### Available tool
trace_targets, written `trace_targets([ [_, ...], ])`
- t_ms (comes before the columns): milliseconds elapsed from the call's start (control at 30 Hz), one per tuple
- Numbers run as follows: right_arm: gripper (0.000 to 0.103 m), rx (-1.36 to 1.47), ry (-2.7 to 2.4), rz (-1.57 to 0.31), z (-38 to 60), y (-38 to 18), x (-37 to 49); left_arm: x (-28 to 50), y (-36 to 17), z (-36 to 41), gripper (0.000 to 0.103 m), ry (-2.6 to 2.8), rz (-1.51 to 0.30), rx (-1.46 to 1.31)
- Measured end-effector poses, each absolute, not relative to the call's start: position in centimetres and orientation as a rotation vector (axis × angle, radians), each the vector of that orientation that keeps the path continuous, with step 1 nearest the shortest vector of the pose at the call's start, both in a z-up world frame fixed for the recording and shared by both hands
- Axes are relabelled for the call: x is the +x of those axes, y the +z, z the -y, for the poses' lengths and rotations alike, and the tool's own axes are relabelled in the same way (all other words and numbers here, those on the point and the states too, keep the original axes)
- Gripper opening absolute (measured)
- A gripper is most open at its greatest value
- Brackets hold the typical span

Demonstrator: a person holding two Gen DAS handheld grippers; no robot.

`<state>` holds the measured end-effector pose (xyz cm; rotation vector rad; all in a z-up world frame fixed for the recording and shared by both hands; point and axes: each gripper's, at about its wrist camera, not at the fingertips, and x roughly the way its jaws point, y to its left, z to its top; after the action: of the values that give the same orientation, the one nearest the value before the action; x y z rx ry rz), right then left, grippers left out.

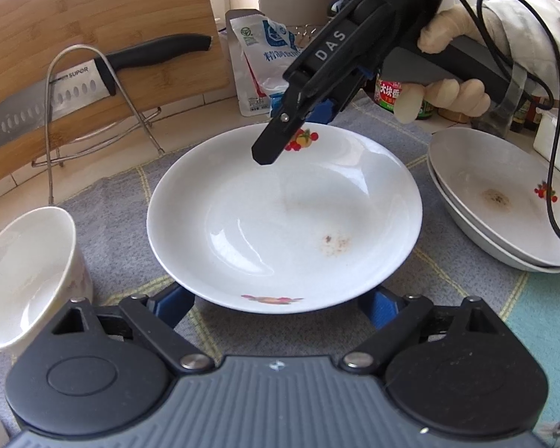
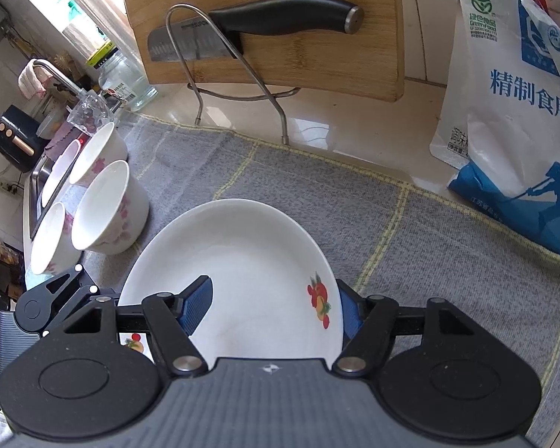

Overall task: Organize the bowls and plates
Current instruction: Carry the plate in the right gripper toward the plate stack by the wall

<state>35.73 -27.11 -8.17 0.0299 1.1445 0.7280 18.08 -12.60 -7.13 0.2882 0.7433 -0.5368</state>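
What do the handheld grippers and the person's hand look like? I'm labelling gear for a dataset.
Each gripper has a ribbed grey body, black round pivot housings, black linkage arms and blue ribbed fingers. The right gripper carries white "DAS" lettering and a black cable. The hand wears a pale glove and a white sleeve.

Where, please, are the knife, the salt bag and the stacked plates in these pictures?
knife [image 2: 280, 15]: right wrist view, on its black handle.
salt bag [image 2: 511, 119]: right wrist view, on its white front.
stacked plates [image 1: 466, 171]: left wrist view, on the top plate's inner wall.
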Motion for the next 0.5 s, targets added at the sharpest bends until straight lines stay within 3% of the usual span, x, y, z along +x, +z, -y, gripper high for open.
trace_targets([
  [500, 0.075, 0.037, 0.725, -1.104, 26.9, -5.9, 32.5, 15.6, -5.0, 11.7, 0.093, -0.566, -0.718, 0.343],
])
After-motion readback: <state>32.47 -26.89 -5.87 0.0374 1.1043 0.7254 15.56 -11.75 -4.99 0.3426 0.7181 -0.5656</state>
